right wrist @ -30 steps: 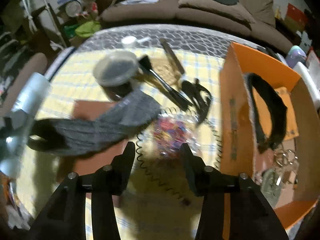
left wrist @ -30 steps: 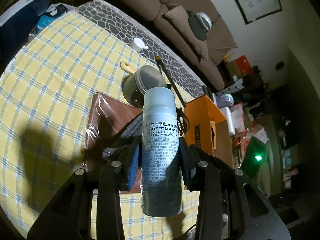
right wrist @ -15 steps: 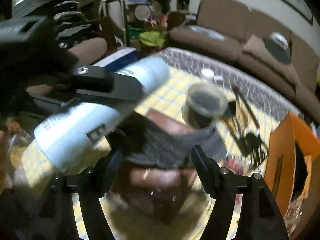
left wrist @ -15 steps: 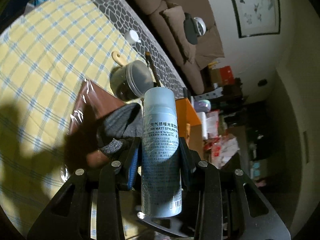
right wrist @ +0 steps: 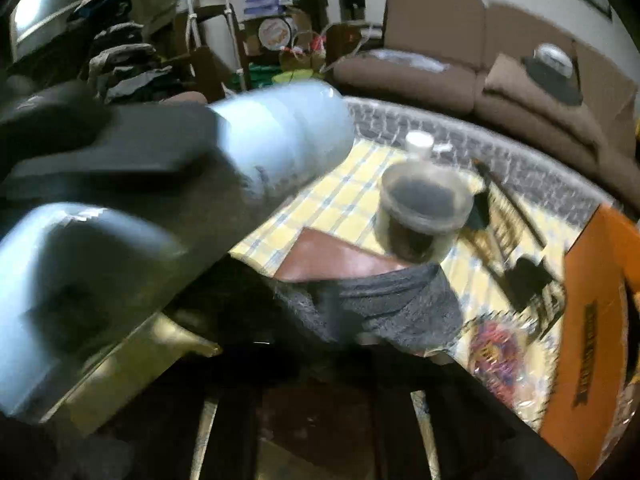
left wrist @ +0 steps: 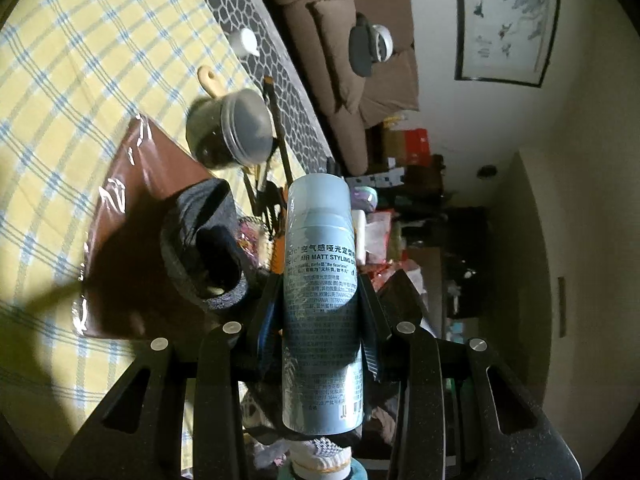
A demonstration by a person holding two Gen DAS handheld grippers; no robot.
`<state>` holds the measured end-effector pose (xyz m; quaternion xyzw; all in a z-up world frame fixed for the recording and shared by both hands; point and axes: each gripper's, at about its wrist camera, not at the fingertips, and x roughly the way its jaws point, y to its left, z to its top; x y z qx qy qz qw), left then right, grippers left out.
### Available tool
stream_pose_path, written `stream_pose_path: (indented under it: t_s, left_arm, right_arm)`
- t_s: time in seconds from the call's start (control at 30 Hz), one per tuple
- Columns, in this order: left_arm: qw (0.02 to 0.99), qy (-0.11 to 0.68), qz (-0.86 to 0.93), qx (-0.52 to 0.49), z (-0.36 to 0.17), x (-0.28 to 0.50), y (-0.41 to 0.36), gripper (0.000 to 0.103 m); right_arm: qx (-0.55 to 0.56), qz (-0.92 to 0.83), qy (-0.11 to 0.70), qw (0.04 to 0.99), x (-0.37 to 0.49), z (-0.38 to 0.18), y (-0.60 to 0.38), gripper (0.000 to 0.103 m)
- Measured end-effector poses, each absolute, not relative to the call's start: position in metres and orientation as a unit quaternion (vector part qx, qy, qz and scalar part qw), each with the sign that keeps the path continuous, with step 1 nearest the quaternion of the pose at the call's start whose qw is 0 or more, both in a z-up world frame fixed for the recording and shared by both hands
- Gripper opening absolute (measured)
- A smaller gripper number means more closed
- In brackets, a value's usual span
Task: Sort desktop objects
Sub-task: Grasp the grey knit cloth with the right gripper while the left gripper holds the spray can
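Left hand-held gripper [left wrist: 320, 320] is clamped on the pale blue spray can [left wrist: 320, 288], pads on both sides of its lower body, cap end pointing away from the camera, can lifted above the counter [left wrist: 80, 92]. In the right wrist view the same can [right wrist: 280, 140] crosses the upper left, blurred, with the left hand-held gripper's black finger [right wrist: 120, 148] over it. Right hand-held gripper [right wrist: 316, 360] has its jaws closed; its tips are dark and blurred low in the frame, right at the near edge of the grey sock [right wrist: 392, 304], and whether they pinch the sock cannot be told. Sock lies across a brown plastic-wrapped book [right wrist: 332, 256] on the yellow checked cloth; in the left view its open cuff [left wrist: 204, 248] faces the camera. Behind the book stands a clear-lidded jar [right wrist: 424, 212] of dark contents, a white bottle cap [right wrist: 418, 142] further back. Right of the jar lie black brushes [right wrist: 512, 216] and a dark clip [right wrist: 528, 276]. A bag of coloured bits [right wrist: 496, 348] sits beside the orange box [right wrist: 596, 320] at the right edge.
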<state>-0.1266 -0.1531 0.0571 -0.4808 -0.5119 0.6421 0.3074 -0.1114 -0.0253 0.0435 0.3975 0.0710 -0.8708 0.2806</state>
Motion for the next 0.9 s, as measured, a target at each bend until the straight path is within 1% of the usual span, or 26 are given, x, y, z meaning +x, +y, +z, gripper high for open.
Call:
stream_pose_path:
  t_s: [0.2, 0.27, 0.37, 0.53, 0.6, 0.67, 0.7, 0.73, 0.8, 0.9]
  left_arm:
    - [0.326, -0.522, 0.629, -0.475, 0.057, -0.128, -0.152, 0.034]
    - [0.328, -0.519, 0.631, -0.474, 0.058, -0.128, -0.152, 0.033]
    - [0.333, -0.519, 0.627, -0.476, 0.055, -0.128, -0.15, 0.033]
    - [0.337, -0.507, 0.634, -0.476, 0.058, -0.127, -0.146, 0.033]
    - [0.338, -0.507, 0.639, -0.47, 0.06, -0.126, -0.147, 0.033]
    - [0.333, -0.512, 0.641, -0.465, 0.059, -0.127, -0.151, 0.032]
    - [0.328, -0.516, 0.642, -0.463, 0.057, -0.127, -0.154, 0.032]
    - [0.323, -0.519, 0.643, -0.461, 0.056, -0.128, -0.156, 0.032]
    - [0.308, -0.524, 0.649, -0.457, 0.052, -0.13, -0.162, 0.032]
    - [0.28, -0.526, 0.664, -0.453, 0.046, -0.133, -0.167, 0.032]
  right_arm:
    - [0.393, -0.893, 0.05, 0.214, -0.121, 0.057, 0.0, 0.008]
    - [0.399, -0.897, 0.019, 0.191, -0.129, 0.06, 0.017, 0.007]
    - [0.397, -0.894, -0.052, 0.202, -0.132, 0.069, 0.039, 0.007]
    - [0.386, -0.898, -0.058, 0.201, -0.127, 0.082, 0.043, 0.008]
    - [0.427, -0.877, -0.057, 0.212, -0.132, 0.075, 0.041, 0.014]
    - [0.459, -0.866, -0.052, 0.194, -0.135, 0.068, 0.045, 0.025]
    - [0.46, -0.865, -0.058, 0.191, -0.134, 0.067, 0.049, 0.037]
    - [0.462, -0.862, -0.074, 0.193, -0.133, 0.068, 0.055, 0.044]
    - [0.46, -0.851, -0.126, 0.22, -0.132, 0.072, 0.066, 0.046]
    - [0.439, -0.835, -0.169, 0.285, -0.126, 0.084, 0.065, 0.048]
